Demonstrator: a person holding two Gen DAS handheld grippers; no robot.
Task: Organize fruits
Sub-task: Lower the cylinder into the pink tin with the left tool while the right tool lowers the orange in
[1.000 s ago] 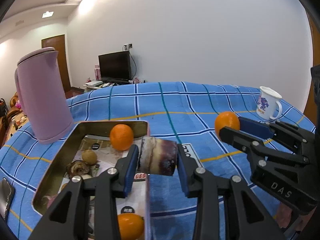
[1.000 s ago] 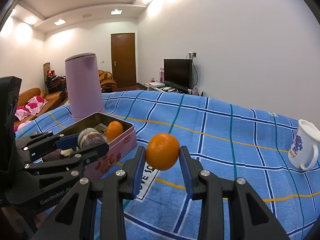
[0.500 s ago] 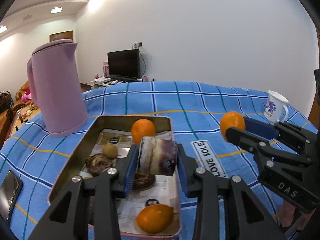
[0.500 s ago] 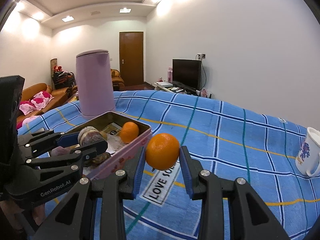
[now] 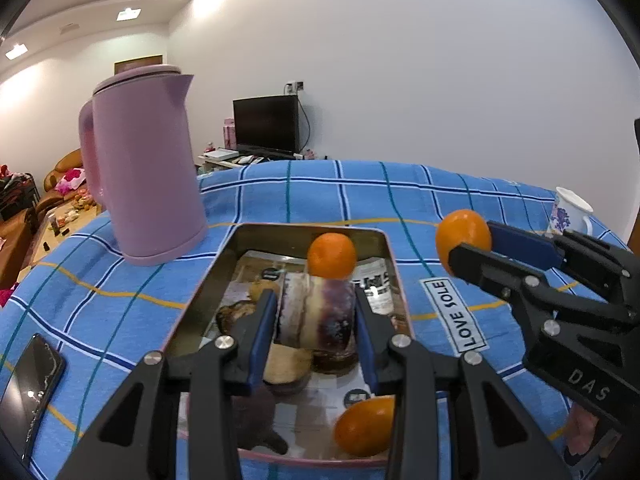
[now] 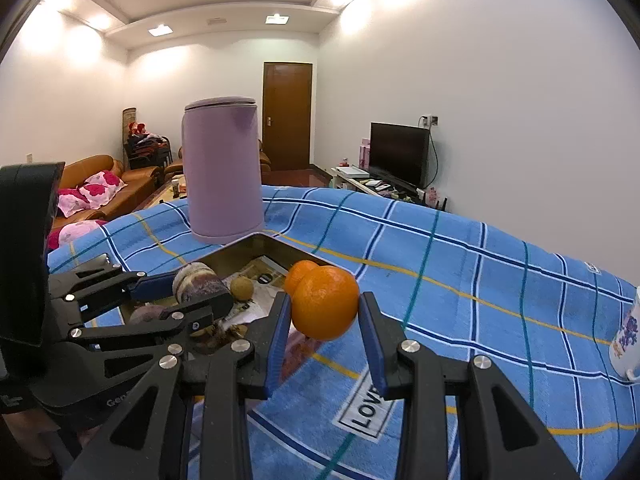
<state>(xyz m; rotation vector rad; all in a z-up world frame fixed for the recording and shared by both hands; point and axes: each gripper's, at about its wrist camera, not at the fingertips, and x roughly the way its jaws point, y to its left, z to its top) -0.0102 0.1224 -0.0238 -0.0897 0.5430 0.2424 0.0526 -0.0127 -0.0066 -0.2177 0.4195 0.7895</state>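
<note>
My left gripper (image 5: 315,312) is shut on a chunk of purple-and-white fruit (image 5: 316,312), which hangs over the middle of an open metal tin (image 5: 304,230). In the tin lie an orange (image 5: 331,255) at the far end, another orange (image 5: 364,426) at the near end, and several brown and dark fruits. My right gripper (image 6: 325,308) is shut on an orange (image 6: 325,308), held above the blue checked cloth just right of the tin (image 6: 276,242). The right wrist view also has the left gripper (image 6: 192,290) with its fruit chunk (image 6: 196,282).
A tall pink kettle (image 5: 144,168) stands on the cloth just beyond the tin's far left corner. A phone (image 5: 32,392) lies at the left near edge. A white flowered mug (image 5: 570,210) sits far right. A "LOVE SOLE" label (image 5: 454,316) is on the cloth right of the tin.
Both grippers have moved left across the table with their fruit. The left one has gone from the tin's right rim to above its middle, and the right one has come up to the tin's right side.
</note>
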